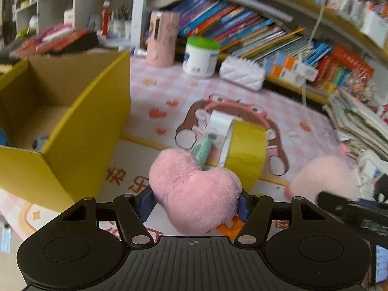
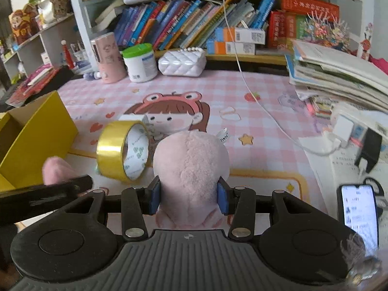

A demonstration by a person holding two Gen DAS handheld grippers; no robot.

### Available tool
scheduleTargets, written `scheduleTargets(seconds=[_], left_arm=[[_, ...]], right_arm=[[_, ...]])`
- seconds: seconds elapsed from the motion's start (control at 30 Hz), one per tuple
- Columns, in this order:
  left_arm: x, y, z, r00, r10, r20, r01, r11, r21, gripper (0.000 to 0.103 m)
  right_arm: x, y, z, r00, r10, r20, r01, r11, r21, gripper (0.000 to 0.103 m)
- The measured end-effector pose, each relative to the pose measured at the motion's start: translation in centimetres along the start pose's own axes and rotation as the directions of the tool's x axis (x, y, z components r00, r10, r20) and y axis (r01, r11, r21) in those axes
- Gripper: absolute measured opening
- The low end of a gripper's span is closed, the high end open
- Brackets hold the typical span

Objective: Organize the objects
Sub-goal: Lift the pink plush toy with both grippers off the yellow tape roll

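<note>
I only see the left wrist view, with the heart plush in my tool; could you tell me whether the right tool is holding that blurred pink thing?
Observer: Yes, the right tool is shut on a pale pink plush toy, pads on both sides.
Operator: Thanks. Is anything lying to its right?
Observer: A phone with its screen lit lies there.
Operator: And inside the yellow tape roll?
Observer: It stands on edge; its white lining carries green print.

Child's study: bookshelves [image 2: 194, 24], cartoon desk mat [image 2: 242, 92].
</note>
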State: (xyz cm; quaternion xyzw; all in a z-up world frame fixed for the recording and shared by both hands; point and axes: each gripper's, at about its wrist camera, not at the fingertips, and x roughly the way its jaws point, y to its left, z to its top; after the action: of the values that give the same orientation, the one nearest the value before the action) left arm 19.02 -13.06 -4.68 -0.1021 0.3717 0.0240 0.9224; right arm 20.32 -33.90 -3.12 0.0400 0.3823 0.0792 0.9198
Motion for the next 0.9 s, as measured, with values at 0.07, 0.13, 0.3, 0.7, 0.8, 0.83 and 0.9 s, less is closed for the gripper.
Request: scheduleTargets(seconds=[0.07, 0.13, 0.3, 0.7, 0.8, 0.83, 0.9], left_arm=[[-1.4, 0.4, -0.1, 0.998, -0.036, 0.042, 0.036, 0.999, 0.003, 0.064], [-2.6, 0.7, -0.2, 0.995, -0.065, 0.080, 0.065, 0.998, 0.011, 0.064], [-5.0, 1.8, -0.8, 0.982, -0.127, 0.137, 0.122, 0.992, 0.044, 0.065], [-10.1, 9.6, -2.2, 0.975, -0.153, 0.163, 0.151, 0.988, 0.027, 0.065], [-11.1, 11.9, -2.6, 0.976, -0.143, 0.164, 0.143, 0.990, 0.011, 0.064], [-11.3, 12.5, -2.6, 0.976, -0.140, 0.165, 0.140, 0.990, 0.007, 0.064], [-11.8, 13.9, -2.8, 0.977, -0.133, 0.165, 0.135, 0.991, -0.002, 0.064]], right_arm=[[-0.3, 0.5, -0.4, 1.000, -0.005, -0.005, 0.005, 1.000, 0.006, 0.042], [-0.7, 1.1, -0.8, 1.000, -0.010, -0.003, 0.010, 1.000, 0.005, 0.042], [-2.2, 2.9, -1.9, 1.000, -0.028, 0.007, 0.028, 1.000, 0.000, 0.043], [-5.8, 11.3, -5.1, 1.000, -0.027, 0.010, 0.028, 0.999, -0.033, 0.043], [-6.4, 13.8, -6.0, 1.000, -0.016, 0.000, 0.016, 0.998, -0.053, 0.043], [-6.5, 14.6, -6.3, 1.000, -0.012, -0.003, 0.012, 0.998, -0.058, 0.043], [-6.7, 16.0, -6.7, 1.000, -0.004, -0.008, 0.003, 0.998, -0.066, 0.043]])
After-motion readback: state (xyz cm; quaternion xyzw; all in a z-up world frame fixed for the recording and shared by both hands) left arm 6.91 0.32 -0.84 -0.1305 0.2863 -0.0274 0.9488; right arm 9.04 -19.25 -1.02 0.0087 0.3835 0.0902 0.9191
